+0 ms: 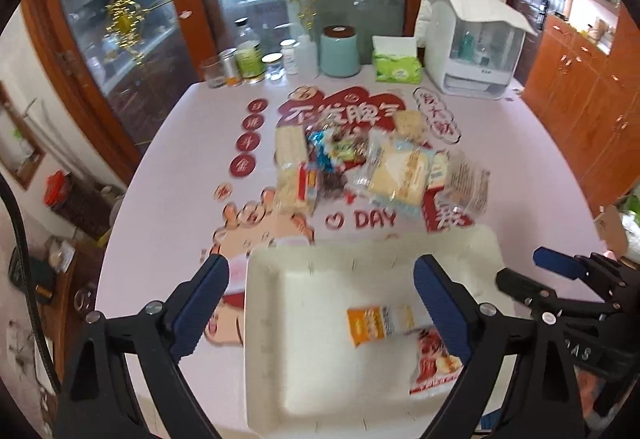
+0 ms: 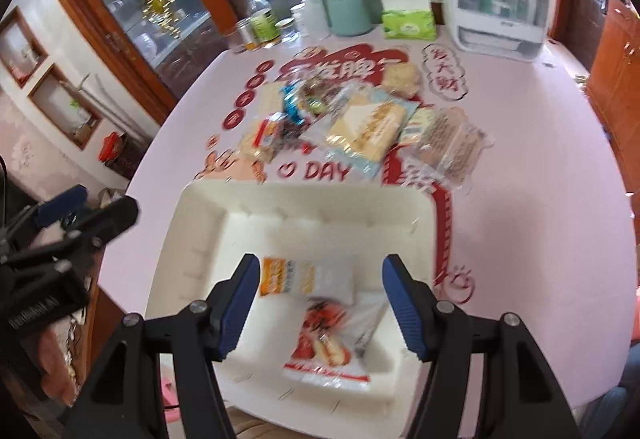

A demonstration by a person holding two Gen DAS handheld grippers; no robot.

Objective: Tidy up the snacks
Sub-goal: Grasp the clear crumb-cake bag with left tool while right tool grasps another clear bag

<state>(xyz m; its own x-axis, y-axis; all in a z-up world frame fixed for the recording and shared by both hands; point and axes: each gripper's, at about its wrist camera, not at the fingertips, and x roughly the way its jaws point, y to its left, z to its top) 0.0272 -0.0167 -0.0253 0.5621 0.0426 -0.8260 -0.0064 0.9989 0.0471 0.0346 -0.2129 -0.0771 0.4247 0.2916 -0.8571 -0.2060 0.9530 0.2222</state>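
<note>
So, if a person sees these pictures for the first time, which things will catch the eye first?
Probably the pile of snack packets in the middle of the table, lying on its red printed decoration. Next, the white tray at the near edge, with an orange packet and a red packet inside. Both grippers, left and right, hang open above the tray.

One white tray [image 2: 192,239] holds two snack packets [image 2: 308,275].

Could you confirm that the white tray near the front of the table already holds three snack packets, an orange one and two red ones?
Not quite: the white tray holds two packets, the orange packet and one red packet. The right wrist view shows this most clearly.
</note>
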